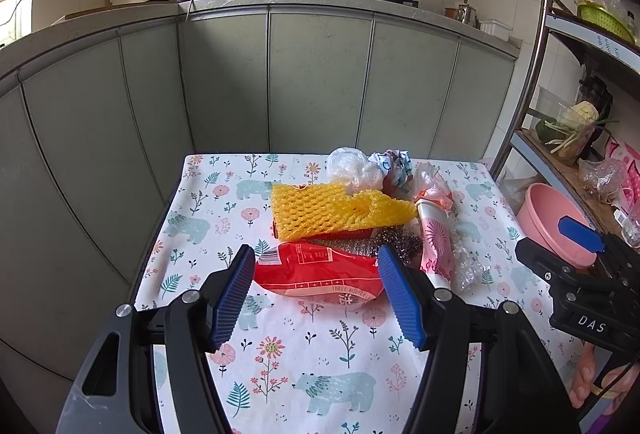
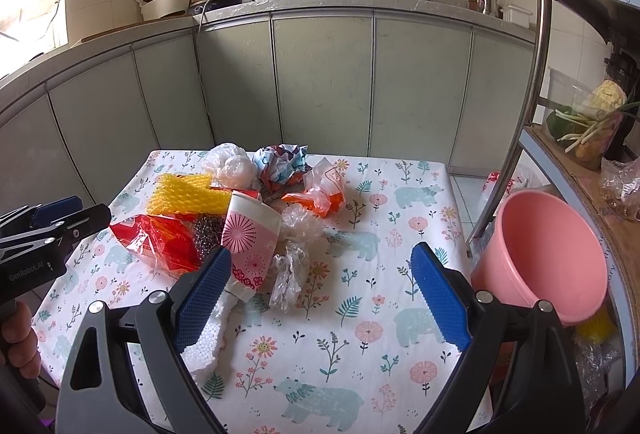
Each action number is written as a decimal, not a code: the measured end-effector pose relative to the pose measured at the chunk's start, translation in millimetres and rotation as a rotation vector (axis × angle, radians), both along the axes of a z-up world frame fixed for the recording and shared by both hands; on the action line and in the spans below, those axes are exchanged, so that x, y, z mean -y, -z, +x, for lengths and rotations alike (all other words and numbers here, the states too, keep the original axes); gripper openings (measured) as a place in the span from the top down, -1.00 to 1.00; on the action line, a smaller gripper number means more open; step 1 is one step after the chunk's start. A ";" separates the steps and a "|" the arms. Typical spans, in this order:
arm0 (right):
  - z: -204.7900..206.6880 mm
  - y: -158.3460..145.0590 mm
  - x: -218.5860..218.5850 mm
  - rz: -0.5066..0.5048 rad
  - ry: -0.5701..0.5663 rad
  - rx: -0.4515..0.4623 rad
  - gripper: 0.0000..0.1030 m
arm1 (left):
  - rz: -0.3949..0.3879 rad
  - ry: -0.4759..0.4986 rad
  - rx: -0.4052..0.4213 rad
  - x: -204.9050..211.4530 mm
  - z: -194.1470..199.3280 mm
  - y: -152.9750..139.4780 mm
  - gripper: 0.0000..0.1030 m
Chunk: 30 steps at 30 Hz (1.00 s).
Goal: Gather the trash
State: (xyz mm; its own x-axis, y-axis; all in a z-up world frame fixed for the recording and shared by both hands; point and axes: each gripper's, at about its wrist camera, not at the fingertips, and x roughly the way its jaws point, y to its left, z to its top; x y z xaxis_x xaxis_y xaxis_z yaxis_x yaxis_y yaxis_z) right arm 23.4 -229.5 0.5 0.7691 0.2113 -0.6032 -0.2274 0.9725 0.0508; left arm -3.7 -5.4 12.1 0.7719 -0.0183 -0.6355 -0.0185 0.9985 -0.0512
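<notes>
A heap of trash lies on the floral tablecloth (image 1: 320, 350): yellow foam net (image 1: 336, 212), red snack bag (image 1: 320, 270), steel scourer (image 1: 372, 242), pink paper cup (image 2: 250, 234), white plastic bag (image 2: 232, 164), crumpled paper (image 2: 282, 162), orange-and-clear bag (image 2: 324, 190) and clear crumpled plastic (image 2: 288, 274). My left gripper (image 1: 318, 298) hovers open just before the red snack bag, its pads not touching it. My right gripper (image 2: 322, 298) is open above the cloth with nothing between its pads. The clear plastic lies just ahead of it and white foam (image 2: 204, 346) lies under its left finger.
A pink basin (image 2: 548, 254) stands off the table's right edge, beside a metal shelf rack (image 2: 536, 74) with vegetables and bags. Grey cabinets (image 1: 320, 82) run behind the table, with woks and a rice cooker on the counter above them. A hand holds each gripper's handle.
</notes>
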 end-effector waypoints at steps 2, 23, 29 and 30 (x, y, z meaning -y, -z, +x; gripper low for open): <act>-0.1 0.1 0.2 0.001 0.001 0.003 -0.78 | 0.000 0.001 0.003 -0.1 -0.5 -3.5 -0.23; -0.2 7.2 1.6 0.006 0.003 -0.013 -0.78 | -0.025 0.041 0.031 -11.0 -9.2 -1.0 -0.43; 2.0 15.6 0.7 0.010 -0.014 -0.039 -0.78 | -0.054 0.051 -0.017 -25.3 -7.6 15.2 -0.43; 2.4 17.3 0.4 0.013 -0.020 -0.047 -0.78 | -0.064 0.050 -0.030 -28.1 -6.3 18.4 -0.43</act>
